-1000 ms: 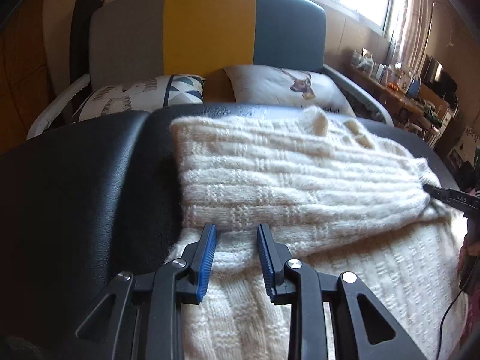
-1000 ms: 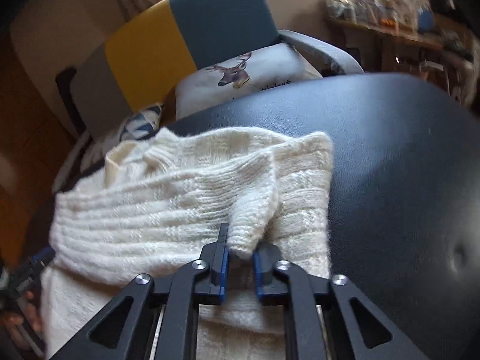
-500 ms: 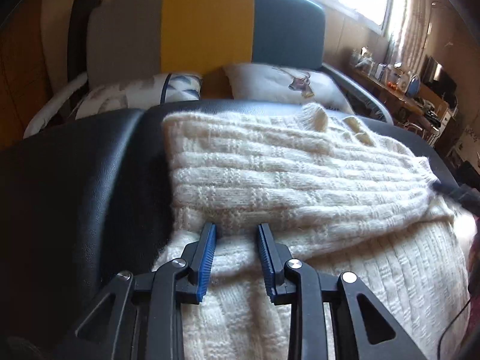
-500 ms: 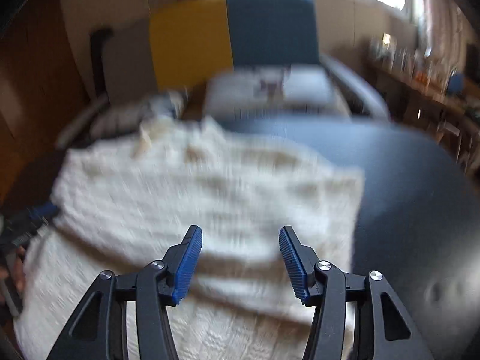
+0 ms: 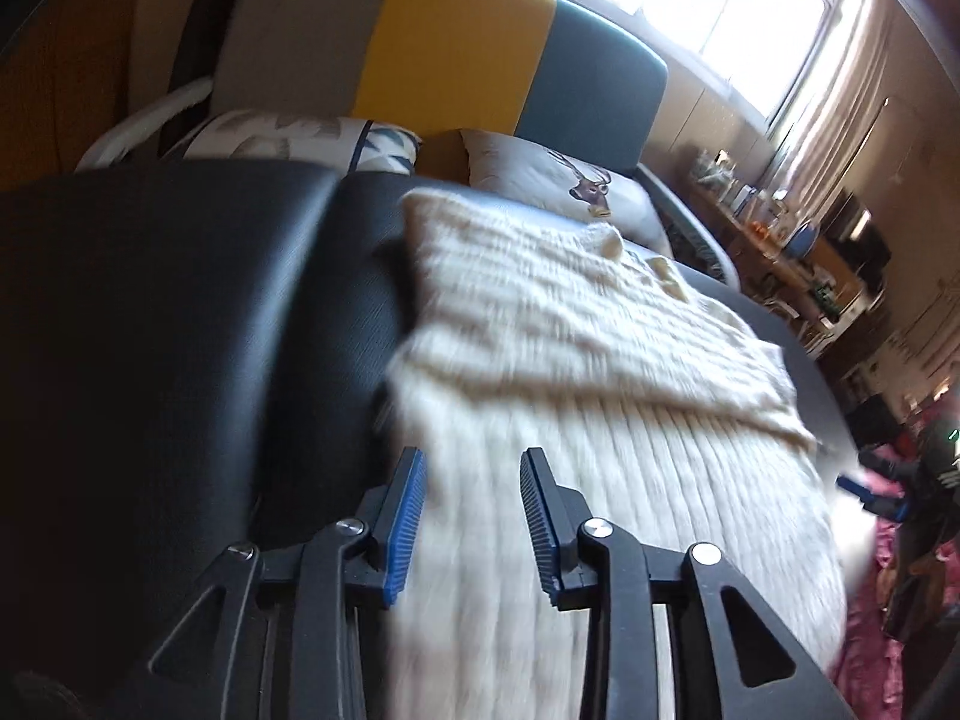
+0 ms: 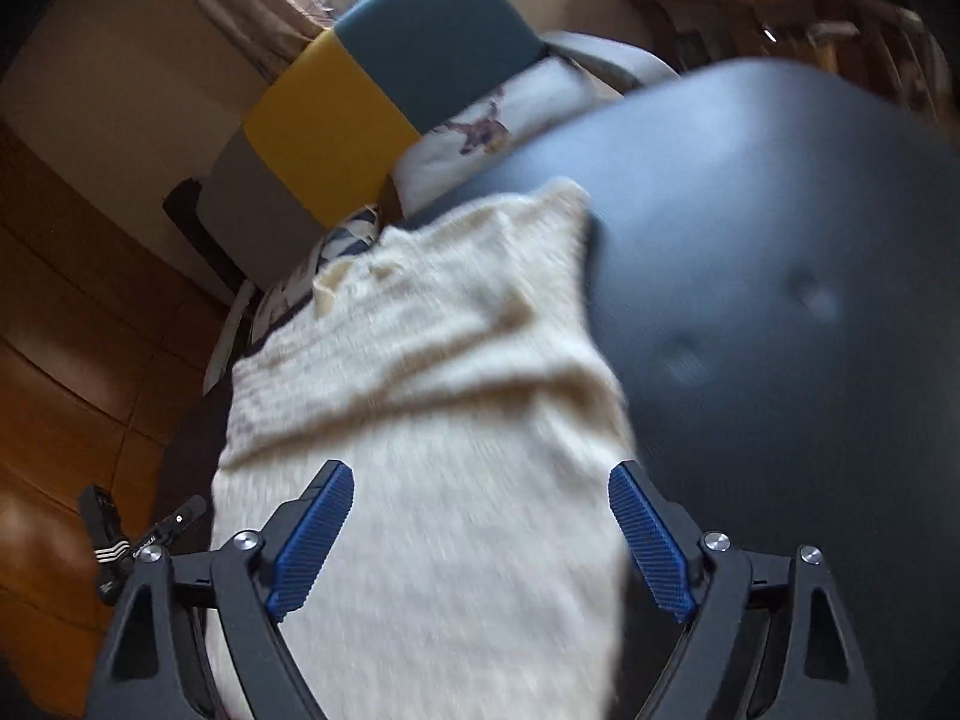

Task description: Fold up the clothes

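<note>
A cream knitted sweater (image 5: 588,372) lies on a black padded surface (image 5: 180,312), its sleeves folded across the upper body. It also shows in the right wrist view (image 6: 432,396). My left gripper (image 5: 474,492) is open and empty, over the sweater's lower left edge. My right gripper (image 6: 480,534) is wide open and empty, over the sweater's lower right part. The right gripper shows at the right edge of the left wrist view (image 5: 870,492). The left gripper shows at the left edge of the right wrist view (image 6: 144,534). Both views are motion-blurred.
A grey, yellow and teal sofa (image 5: 456,54) with a deer-print pillow (image 5: 558,180) and a patterned pillow (image 5: 288,138) stands behind. A cluttered shelf (image 5: 780,240) runs along the right wall. The black padded surface (image 6: 780,240) extends to the sweater's right.
My right gripper let go of the folded sleeve, opened wide and drew back toward the sweater's lower part. My left gripper stayed open and also drew back toward the hem.
</note>
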Available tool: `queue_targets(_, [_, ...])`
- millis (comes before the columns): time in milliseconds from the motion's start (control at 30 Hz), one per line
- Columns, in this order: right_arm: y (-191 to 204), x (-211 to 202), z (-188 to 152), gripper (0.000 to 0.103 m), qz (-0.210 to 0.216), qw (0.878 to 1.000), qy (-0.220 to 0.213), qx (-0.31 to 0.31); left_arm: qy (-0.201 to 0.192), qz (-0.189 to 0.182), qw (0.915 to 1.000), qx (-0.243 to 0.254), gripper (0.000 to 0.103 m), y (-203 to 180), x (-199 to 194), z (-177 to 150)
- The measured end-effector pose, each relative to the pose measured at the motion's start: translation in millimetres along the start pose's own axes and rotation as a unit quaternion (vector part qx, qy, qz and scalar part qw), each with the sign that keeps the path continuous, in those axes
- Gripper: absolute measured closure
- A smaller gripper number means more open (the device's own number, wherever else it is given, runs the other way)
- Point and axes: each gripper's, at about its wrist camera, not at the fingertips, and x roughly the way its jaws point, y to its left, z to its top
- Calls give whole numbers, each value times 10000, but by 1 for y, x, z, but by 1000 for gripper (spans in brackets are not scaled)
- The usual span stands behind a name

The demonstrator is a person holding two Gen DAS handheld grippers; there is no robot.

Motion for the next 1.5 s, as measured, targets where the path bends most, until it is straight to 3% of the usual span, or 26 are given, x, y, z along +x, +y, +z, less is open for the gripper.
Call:
queue_targets(100, [-27,-31,-45,14,203,9987,317,337,161,-292,9989,-320,63,22,-22,-30])
queue_targets(200, [-41,-45,-84,14,640,9942,684,529,319,-464,9975,-425,62,32,-38,-56])
queue_targets(300, [-43,-45,-111,13,1030,9897,783,612,498,-646,9953,-513,61,38,-47,-77])
queue_targets(500, [-36,-26,-115,12,1800,9785,659,766,659,-1164,9862,-975,60,56,-58,-108])
queue_targets(633, [-22,-14,-110,10,1883,9776,690,633,615,-1396,9817,-1141,57,60,-58,-112])
queue_targets(900, [7,-7,-113,6,1483,9831,1063,-181,744,-1340,9875,-378,51,37,-52,-104])
queue_targets(967, [9,-4,-112,0,1483,9828,1085,-161,771,-1360,9869,-406,51,35,-49,-100])
queue_targets(1167, [4,-1,-110,0,1605,9820,992,39,862,-1372,9849,-606,51,28,-43,-98])
queue_targets(1267, [3,-3,-113,0,1608,9830,882,60,1104,-1549,9807,-447,59,12,-37,-101])
queue_targets(1400, [8,-7,-119,0,1523,9853,749,-195,1115,-1173,9867,-176,64,0,-39,-106])
queue_targets(1433, [9,-8,-121,0,1501,9856,728,-276,1120,-1085,9876,-161,81,-1,-39,-107])
queue_targets(1467, [11,-7,-121,0,1481,9854,759,-364,1115,-1009,9885,-162,92,-1,-40,-108])
queue_targets(1500, [12,-8,-121,0,1448,9854,782,-438,1104,-942,9893,-172,94,0,-41,-109])
